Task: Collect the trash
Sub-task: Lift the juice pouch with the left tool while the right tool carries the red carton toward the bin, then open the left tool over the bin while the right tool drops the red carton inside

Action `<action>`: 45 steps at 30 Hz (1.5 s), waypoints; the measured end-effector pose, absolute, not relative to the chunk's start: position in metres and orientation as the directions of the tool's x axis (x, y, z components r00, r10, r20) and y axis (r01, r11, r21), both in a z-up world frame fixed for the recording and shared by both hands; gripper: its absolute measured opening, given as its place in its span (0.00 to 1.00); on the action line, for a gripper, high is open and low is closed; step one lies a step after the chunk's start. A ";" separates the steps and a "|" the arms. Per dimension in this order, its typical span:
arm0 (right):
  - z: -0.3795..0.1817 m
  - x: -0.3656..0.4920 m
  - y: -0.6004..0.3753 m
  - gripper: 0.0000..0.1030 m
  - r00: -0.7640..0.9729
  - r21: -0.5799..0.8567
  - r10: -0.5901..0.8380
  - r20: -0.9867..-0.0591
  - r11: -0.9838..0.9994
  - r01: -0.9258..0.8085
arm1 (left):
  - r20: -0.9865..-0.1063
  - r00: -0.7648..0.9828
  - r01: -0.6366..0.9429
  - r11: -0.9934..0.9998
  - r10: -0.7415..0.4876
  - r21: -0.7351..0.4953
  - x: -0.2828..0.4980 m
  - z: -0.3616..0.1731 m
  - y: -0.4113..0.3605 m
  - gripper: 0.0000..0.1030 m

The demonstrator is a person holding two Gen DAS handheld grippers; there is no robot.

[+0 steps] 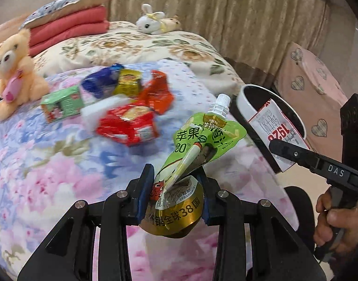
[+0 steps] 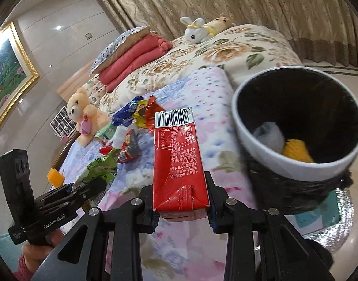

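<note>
Over the bed (image 1: 50, 154), left fingers (image 1: 146, 196) pinching pouch (image 1: 202, 138) (angled down)

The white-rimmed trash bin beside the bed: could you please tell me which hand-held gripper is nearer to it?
Right. The right hand-held gripper, clamping the red carton, is at the bin rim; the left hand-held gripper, gripping the green pouch, hangs over the bed.

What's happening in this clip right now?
A person is clearing trash off a bed with a claw in each hand. The left claw is shut on a green spouted pouch, and the right claw is shut on a red carton. Both are held near the bin beside the bed, which already has a few bits inside. More wrappers remain on the bed near a teddy bear.
</note>
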State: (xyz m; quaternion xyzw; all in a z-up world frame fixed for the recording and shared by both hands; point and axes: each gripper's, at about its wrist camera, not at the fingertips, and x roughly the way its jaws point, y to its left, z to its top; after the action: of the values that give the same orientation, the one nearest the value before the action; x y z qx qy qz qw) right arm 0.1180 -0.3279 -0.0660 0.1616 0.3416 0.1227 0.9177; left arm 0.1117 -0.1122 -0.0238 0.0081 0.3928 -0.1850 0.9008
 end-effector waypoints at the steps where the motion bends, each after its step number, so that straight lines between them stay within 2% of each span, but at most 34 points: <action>1: -0.065 0.116 -0.332 0.31 0.739 0.376 0.329 -0.588 0.920 -0.110 | -0.711 0.620 0.348 0.929 -0.332 -0.131 0.111 -0.024 -0.119 0.32; 22: -0.051 0.110 -0.413 0.31 0.790 0.337 0.184 -0.585 0.941 0.031 | -0.719 0.577 0.478 0.874 -0.387 -0.087 0.132 -0.014 -0.217 0.32; 45: -0.052 0.148 -0.462 0.31 0.779 0.317 0.130 -0.614 0.944 0.092 | -0.740 0.554 0.568 0.823 -0.381 0.002 0.170 -0.006 -0.302 0.33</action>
State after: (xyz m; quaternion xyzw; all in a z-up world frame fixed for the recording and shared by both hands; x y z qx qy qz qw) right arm 0.1484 -0.4619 -0.0523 0.1673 0.3326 0.0102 0.9281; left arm 0.1700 -0.3022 -0.0059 0.1212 0.3862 -0.2716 0.8731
